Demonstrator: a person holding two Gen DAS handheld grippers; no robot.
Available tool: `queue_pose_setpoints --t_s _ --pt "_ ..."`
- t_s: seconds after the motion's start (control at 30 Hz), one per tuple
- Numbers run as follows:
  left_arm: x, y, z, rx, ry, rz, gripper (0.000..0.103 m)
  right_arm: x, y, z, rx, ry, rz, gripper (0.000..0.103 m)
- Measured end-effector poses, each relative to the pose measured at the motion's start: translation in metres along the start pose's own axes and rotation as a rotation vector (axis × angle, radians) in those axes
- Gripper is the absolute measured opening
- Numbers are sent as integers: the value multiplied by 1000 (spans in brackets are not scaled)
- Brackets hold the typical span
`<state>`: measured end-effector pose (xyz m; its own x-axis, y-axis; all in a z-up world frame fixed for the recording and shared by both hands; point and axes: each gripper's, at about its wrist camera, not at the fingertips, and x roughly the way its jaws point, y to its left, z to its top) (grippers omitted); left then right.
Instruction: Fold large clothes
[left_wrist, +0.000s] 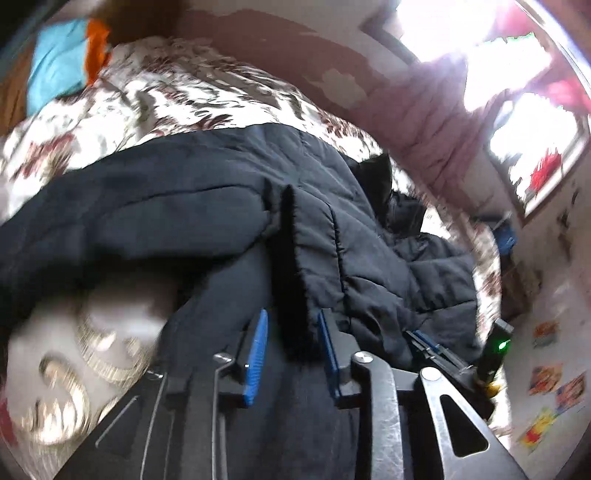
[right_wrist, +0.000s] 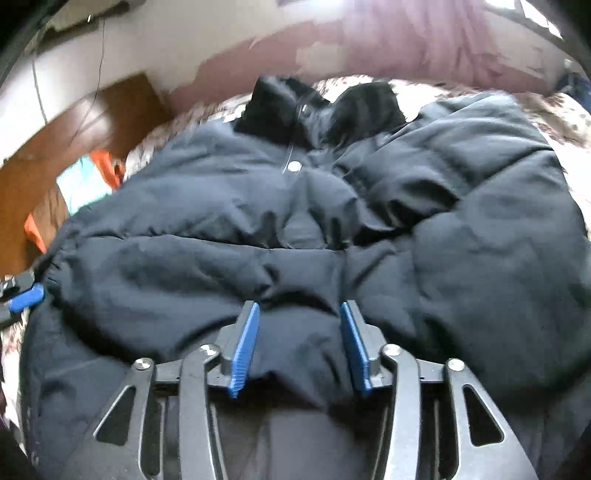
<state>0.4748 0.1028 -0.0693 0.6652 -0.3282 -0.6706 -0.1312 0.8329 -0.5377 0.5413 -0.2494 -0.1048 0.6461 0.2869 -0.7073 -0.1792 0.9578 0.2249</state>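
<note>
A dark navy puffer jacket (right_wrist: 332, 229) lies on a floral bedspread (left_wrist: 166, 96), its black collar (right_wrist: 325, 107) at the far end with a white snap below it. My right gripper (right_wrist: 299, 343) has its blue pads closed on a fold of the jacket's hem. My left gripper (left_wrist: 293, 354) grips a bunched dark edge of the jacket (left_wrist: 207, 206) between its blue pads. The right gripper also shows at the lower right of the left wrist view (left_wrist: 436, 347). The left gripper's blue finger tip shows at the left edge of the right wrist view (right_wrist: 26, 297).
A pink curtain (left_wrist: 436, 122) hangs by a bright window (left_wrist: 517, 74) at the right. Blue and orange cloth (left_wrist: 70, 59) lies at the bed's far corner. A patterned white fabric (left_wrist: 74, 362) lies at the lower left. Stickers mark the wall (left_wrist: 550, 384).
</note>
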Motion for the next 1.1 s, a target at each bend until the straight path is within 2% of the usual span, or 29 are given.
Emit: queue_pose_setpoints --t_s 0.03,0.07,0.1,0.2,0.23,0.33,0.43,0.47,0.57,0.67,0.77,0.9,1.03,1.07,1.1 --pt "-12 9 -5 -39 -12 -32 36 -6 0 -3 12 -7 10 52" --pt "-17 13 -8 -58 -24 -50 50 -11 1 -5 17 -6 10 55" --pt "-29 23 -15 -84 -54 -79 69 -13 3 -6 16 0 6 57" --pt "-67 54 -35 -156 -178 -100 90 -22 13 -11 -12 17 -18 60" --pt "-80 70 -42 -190 -213 -103 91 -26 19 -11 -33 20 -36 61" --pt "-97 112 -51 -287 -249 -112 91 -36 39 -11 -84 29 -84 66" --pt "-107 164 -61 -439 -273 -109 91 -35 63 1 -104 25 -92 68" --pt "-108 188 -66 -522 -271 -127 91 -33 73 6 -111 21 -86 69" --pt "-109 235 -74 -677 -282 -170 92 -29 102 14 -111 9 -88 70" --pt "-101 268 -73 -762 -279 -239 93 -13 127 23 -81 20 -74 70" --pt "-90 286 -69 -842 -288 -299 93 6 150 33 -100 24 -89 70" --pt "-77 301 -63 -889 -281 -306 93 22 176 51 -129 1 -118 70" --pt "-72 311 -63 -934 -297 -347 92 42 192 65 -127 10 -140 70" --pt "-74 313 -63 -930 -319 -344 89 47 193 65 -123 19 -145 70" --pt "-75 314 -63 -932 -333 -332 81 53 194 65 -114 24 -151 71"
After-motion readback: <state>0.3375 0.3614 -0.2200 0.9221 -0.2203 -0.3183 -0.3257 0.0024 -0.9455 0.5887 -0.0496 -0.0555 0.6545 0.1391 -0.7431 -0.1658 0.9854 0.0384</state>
